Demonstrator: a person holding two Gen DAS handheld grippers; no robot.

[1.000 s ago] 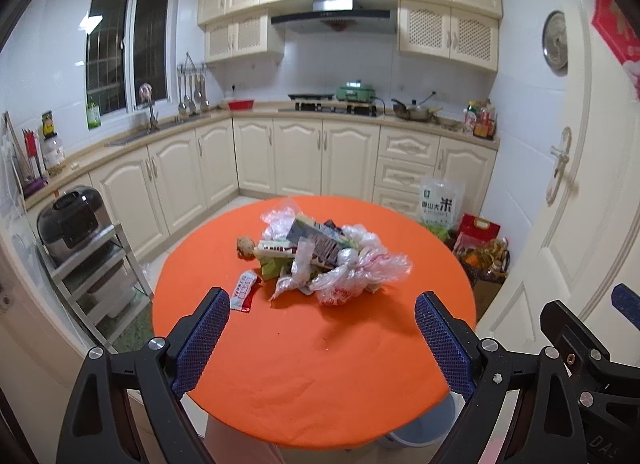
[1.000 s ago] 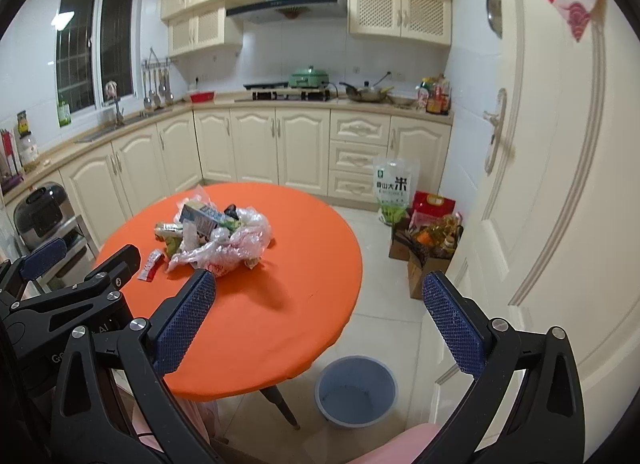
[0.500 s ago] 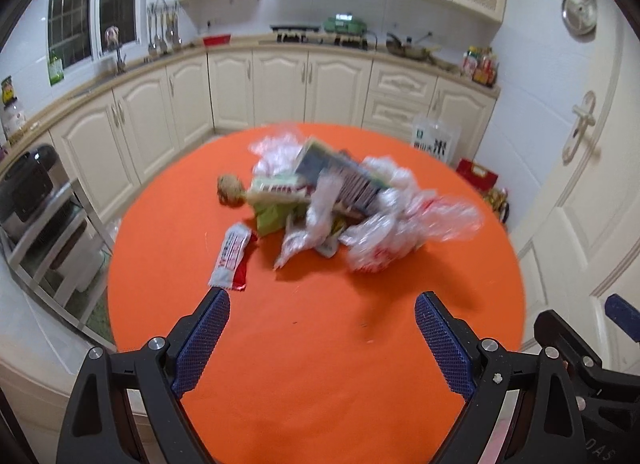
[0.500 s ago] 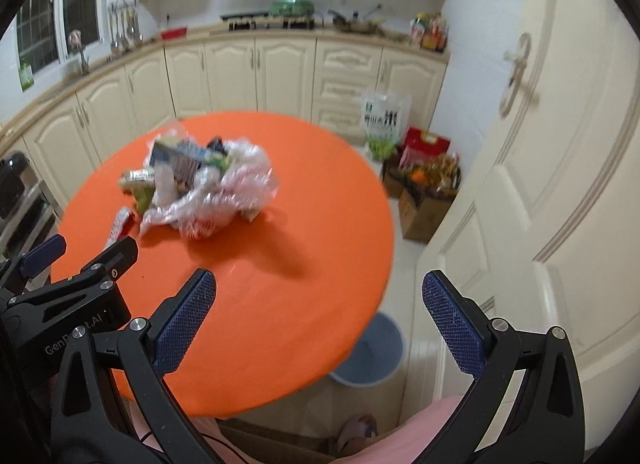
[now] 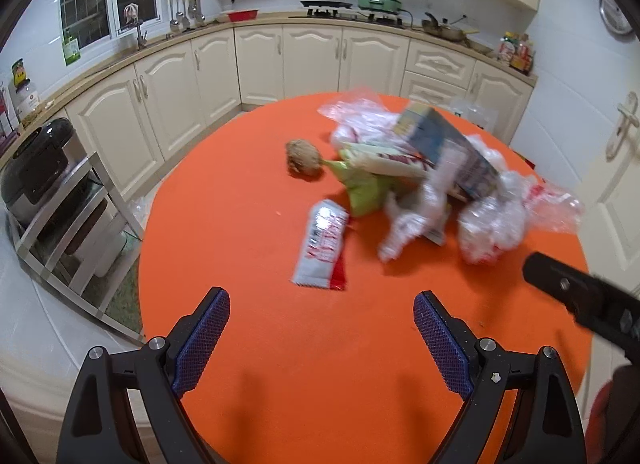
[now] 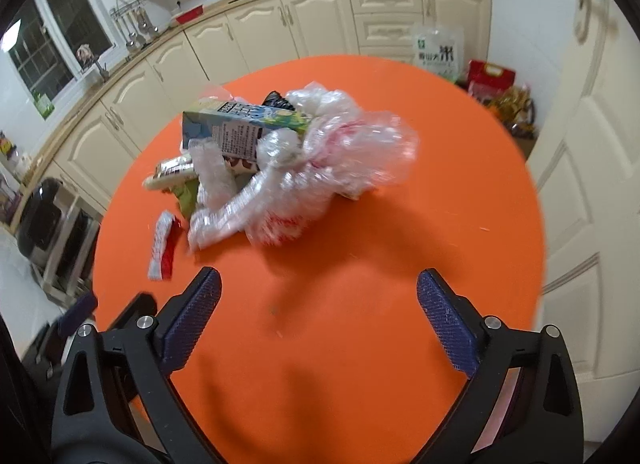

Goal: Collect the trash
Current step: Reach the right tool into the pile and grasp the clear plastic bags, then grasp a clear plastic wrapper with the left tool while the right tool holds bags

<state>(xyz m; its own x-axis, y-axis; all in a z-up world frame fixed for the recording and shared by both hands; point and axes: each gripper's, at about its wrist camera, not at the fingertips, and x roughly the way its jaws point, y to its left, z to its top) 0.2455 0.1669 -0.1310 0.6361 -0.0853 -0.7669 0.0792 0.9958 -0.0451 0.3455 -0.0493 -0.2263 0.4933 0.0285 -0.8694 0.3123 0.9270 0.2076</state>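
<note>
Left hand-held gripper (image 5: 320,328): jaws spread wide, nothing between the blue textured pads, held above the near part of the round orange-covered counter (image 5: 248,192). Right hand-held gripper (image 6: 318,314): likewise wide apart and empty, over the same surface.

Trash sits in one loose heap past the middle of the orange cover: crumpled clear plastic bags (image 6: 340,156), with a blue-green printed carton (image 6: 240,126) lying tilted on top. A green wrapper (image 5: 364,188) pokes out from under the heap. A brown crumpled ball (image 5: 302,156) lies just beside the heap on its left. A white-and-red flat sachet (image 5: 322,244) lies apart from the heap, nearest the left pads.

Room: cream kitchen cabinets (image 5: 312,60) run along the far wall, stove top above. White door (image 6: 592,136) at right. Dark rice cooker (image 5: 34,168) on a metal rack at left.
</note>
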